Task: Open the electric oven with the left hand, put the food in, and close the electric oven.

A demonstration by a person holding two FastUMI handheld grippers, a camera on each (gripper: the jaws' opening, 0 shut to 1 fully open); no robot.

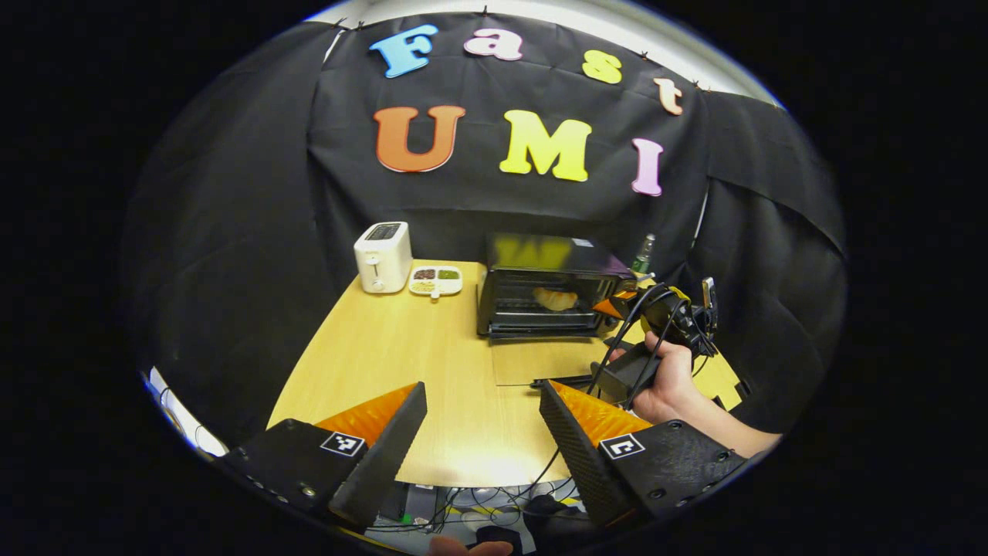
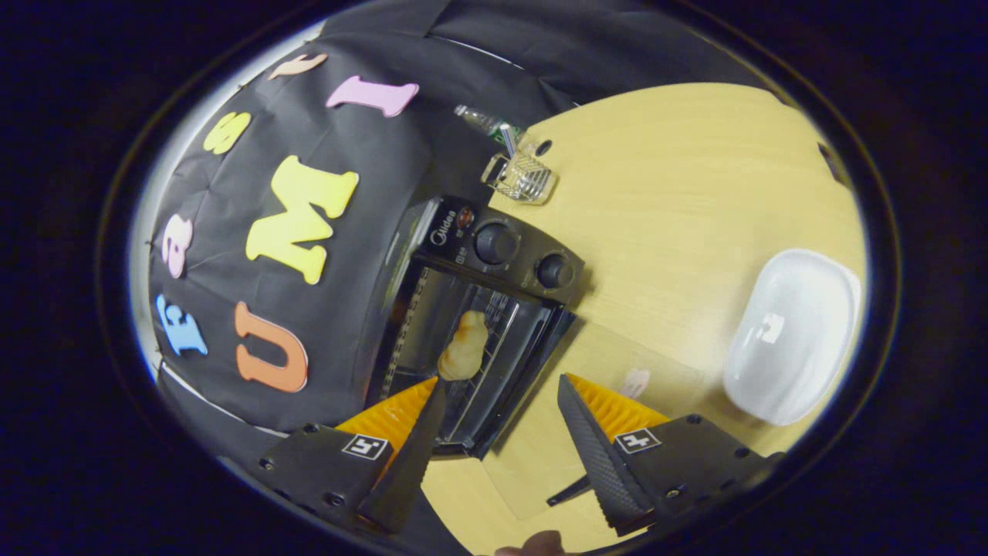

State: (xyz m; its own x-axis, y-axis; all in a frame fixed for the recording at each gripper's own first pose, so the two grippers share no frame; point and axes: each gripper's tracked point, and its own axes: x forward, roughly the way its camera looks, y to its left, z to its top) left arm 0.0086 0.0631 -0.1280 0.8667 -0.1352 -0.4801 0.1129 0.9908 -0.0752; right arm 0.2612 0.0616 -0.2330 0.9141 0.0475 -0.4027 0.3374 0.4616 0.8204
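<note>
The black electric oven stands at the back of the wooden table with its glass door folded down flat. A pale piece of bread lies on the rack inside. My left gripper is open and holds nothing, hovering over the table's front, well short of the door. A hand holds my right gripper just right of the oven's mouth. In the right gripper view, that gripper is open with nothing in it, close to the oven, its lowered door and the bread.
A white toaster and a small snack tray stand left of the oven. A bottle stands behind its right side. A white dish and a wire basket sit on the table.
</note>
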